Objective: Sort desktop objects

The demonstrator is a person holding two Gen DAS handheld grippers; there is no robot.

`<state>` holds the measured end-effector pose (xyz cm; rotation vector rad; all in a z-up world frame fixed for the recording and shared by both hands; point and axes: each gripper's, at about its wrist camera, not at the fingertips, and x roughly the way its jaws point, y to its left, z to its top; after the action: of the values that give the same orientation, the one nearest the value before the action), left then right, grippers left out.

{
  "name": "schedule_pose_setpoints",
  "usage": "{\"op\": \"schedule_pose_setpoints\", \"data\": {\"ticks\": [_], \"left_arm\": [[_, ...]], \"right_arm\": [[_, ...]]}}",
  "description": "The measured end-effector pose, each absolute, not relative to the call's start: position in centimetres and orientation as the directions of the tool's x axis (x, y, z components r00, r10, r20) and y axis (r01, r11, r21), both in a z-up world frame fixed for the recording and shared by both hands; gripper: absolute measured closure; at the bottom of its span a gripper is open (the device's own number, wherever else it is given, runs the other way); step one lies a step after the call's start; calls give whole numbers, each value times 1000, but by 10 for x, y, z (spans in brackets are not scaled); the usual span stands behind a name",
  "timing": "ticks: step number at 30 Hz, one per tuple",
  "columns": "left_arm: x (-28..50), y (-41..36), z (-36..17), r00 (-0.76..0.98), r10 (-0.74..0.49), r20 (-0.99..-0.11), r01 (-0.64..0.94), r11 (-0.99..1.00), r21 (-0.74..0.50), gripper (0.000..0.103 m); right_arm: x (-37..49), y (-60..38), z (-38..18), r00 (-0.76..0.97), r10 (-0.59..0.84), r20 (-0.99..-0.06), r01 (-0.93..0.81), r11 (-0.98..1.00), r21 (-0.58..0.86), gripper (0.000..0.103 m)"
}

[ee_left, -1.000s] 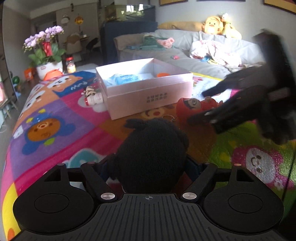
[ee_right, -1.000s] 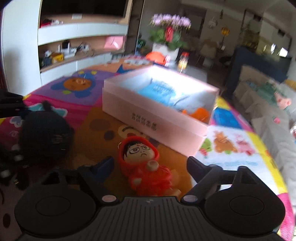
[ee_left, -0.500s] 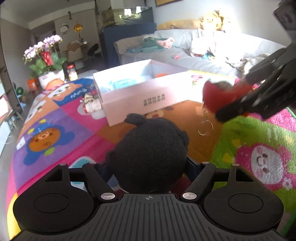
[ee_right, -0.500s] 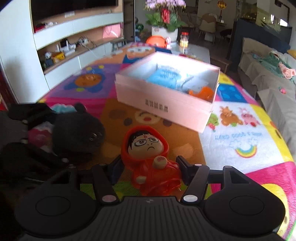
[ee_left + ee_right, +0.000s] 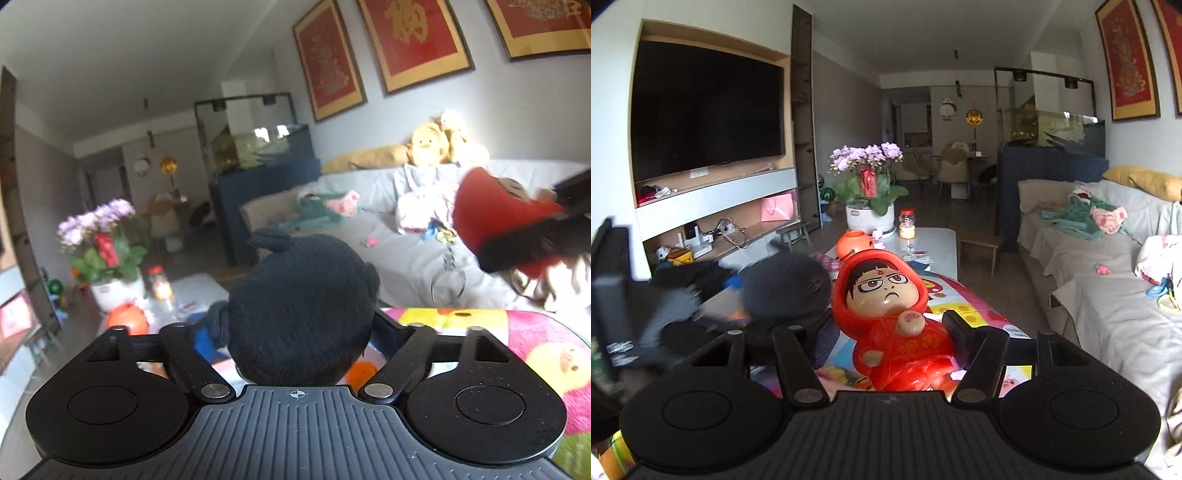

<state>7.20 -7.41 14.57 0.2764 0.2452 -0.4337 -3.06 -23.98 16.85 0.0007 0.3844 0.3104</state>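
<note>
While both toys ride clear of the mat for sorting: left gripper [image 5: 301,325], jaws opening, black plush [image 5: 301,306] between them at frame centre, contact hidden, grip unclear. Right gripper [image 5: 886,328] clamped on red hooded doll [image 5: 890,317], lower centre, tilted back. Keyring [image 5: 447,284] dangling from doll at right. Pink box out of view; likely destination.

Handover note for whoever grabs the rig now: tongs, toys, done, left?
Left tongs: black plush toy between the fingers, lifted; jaws opening, so watch for a slip.
Right tongs: shut on the red hooded doll, also lifted.
The sorting box is not in view now.
Done: both toys picked off the colourful mat.
Left: place both toys.
</note>
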Motion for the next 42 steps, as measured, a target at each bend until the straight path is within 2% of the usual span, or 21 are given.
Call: {"op": "schedule_pose_setpoints", "data": {"ticks": [5,10,14,20,26,27,29,35,39,42], "left_arm": [[92,-51,126,877,-340,-340,393,914,98,4],[77,-8,79,859,-283,-428,322,947,20,3],[64,14,51,831,-292,-474,310,950,-42,3],[53,31,32,809,-322,-492,324,942,-83,2],[56,35,28,813,-320,-486,297,946,-126,2],[55,36,28,812,-322,-486,295,946,-133,2],[54,37,29,809,-336,-483,305,942,-144,1],[60,32,35,783,-391,-483,353,920,-172,0],[80,15,34,788,-369,-494,364,925,-109,0],[98,8,31,756,-419,-503,397,904,-156,0]], "right_arm": [[-8,-249,160,876,271,-398,-259,962,83,42],[26,-250,148,854,266,-447,-235,964,124,42],[63,-238,141,807,309,-504,-242,950,196,42],[118,-206,129,723,340,-602,-214,938,273,42],[176,-165,117,592,482,-646,-210,866,453,39],[182,-157,114,591,465,-659,-205,877,436,36],[181,-144,110,628,397,-669,-207,914,349,35],[165,-162,97,772,159,-615,-126,987,97,35],[158,-188,87,761,111,-640,-77,994,80,35],[153,-203,79,744,107,-660,-60,994,94,35]]}}
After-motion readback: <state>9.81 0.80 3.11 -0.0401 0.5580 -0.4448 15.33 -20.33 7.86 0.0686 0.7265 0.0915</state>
